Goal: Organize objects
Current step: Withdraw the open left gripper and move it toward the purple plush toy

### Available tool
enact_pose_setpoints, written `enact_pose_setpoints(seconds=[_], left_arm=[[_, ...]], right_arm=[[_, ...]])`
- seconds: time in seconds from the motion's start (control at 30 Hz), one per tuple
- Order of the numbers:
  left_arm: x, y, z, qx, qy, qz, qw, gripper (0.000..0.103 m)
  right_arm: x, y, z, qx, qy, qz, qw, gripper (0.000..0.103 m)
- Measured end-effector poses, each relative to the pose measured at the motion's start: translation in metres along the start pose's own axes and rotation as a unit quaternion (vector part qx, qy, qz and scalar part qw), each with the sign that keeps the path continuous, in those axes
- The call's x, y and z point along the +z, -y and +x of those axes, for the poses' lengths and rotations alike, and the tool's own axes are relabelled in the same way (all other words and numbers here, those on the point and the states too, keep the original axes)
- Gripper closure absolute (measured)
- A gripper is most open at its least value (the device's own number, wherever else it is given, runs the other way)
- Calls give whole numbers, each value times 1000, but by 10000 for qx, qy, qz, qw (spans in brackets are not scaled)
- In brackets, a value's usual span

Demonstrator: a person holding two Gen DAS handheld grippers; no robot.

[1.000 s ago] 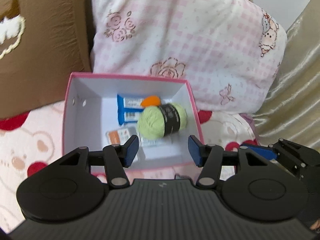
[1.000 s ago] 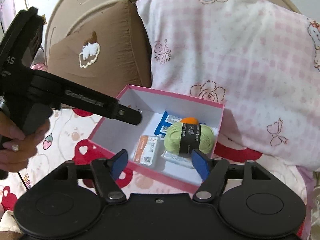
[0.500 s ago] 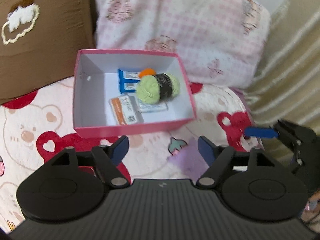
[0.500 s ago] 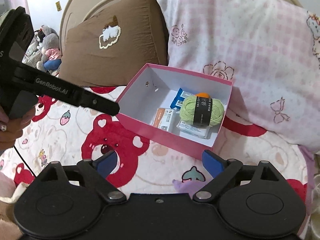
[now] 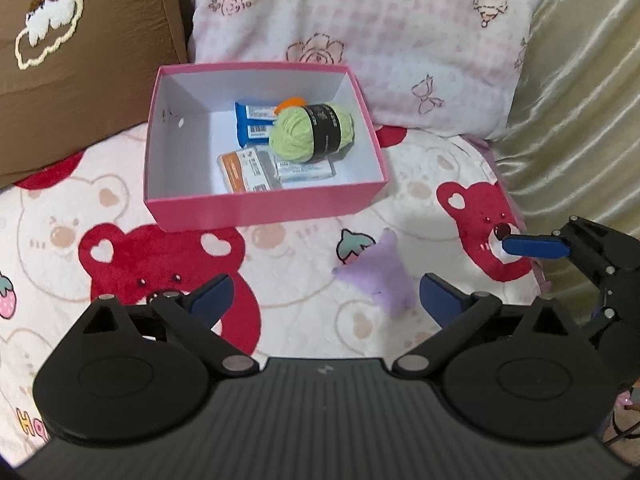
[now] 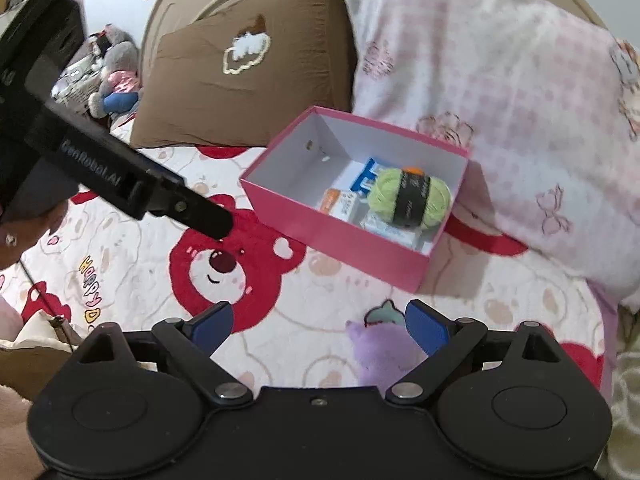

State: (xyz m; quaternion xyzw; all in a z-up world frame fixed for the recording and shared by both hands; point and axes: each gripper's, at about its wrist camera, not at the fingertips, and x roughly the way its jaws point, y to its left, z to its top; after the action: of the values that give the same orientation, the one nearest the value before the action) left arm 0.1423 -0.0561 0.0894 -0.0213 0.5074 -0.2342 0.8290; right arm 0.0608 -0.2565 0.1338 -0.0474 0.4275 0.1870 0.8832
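Left wrist view: gold curtain [image 5: 576, 92] at right, unseen from right wrist | right wrist view: stuffed toys [image 6: 114, 80] far left, hand [image 6: 24, 228] | pink box [image 5: 256, 208] on bed, green yarn [image 5: 312, 132] and packets inside | purple plush [image 5: 380, 276] near box | left tongs [image 5: 322, 300] opening, empty | right tongs [image 6: 320, 324] wide, empty, plush just beside one pad.

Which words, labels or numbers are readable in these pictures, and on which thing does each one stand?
"GenRobot.AI": side of the left gripper, right wrist view.
"HAPPY D": bear blanket, cut off after that.
Yarn ball band: too blurred.
Blue packet, orange packet, white packet: print and barcodes too small.
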Motion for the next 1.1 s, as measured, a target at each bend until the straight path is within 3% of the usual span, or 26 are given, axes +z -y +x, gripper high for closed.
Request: enact_pose_setpoints(seconds=[0.17, 0.53, 0.73, 0.83, 1.0, 1.1], left_arm=[[-15, 5, 15, 21, 125, -57, 9999, 0], [-47, -5, 70, 34, -569, -498, 9971, 0], [-57, -16, 87, 47, -678, -914, 9935, 0], [-61, -17, 95, 25, -669, -1030, 9924, 0], [-70, -15, 113, -127, -792, -1317, 9880, 0], [-75, -8, 122, -153, -597, -1268, 9900, 0]], right_arm=[[-20, 14, 7, 37, -52, 103, 9999, 8], [-59, 28, 33, -37, 114, 239, 9996, 8], [-71, 24, 52, -311, 241, 79, 9992, 8], [-78, 34, 66, -593, 325, 365, 9970, 8], [-97, 52, 78, -617, 396, 985, 9924, 8], [-106, 46, 85, -1118, 322, 673, 9909, 8]])
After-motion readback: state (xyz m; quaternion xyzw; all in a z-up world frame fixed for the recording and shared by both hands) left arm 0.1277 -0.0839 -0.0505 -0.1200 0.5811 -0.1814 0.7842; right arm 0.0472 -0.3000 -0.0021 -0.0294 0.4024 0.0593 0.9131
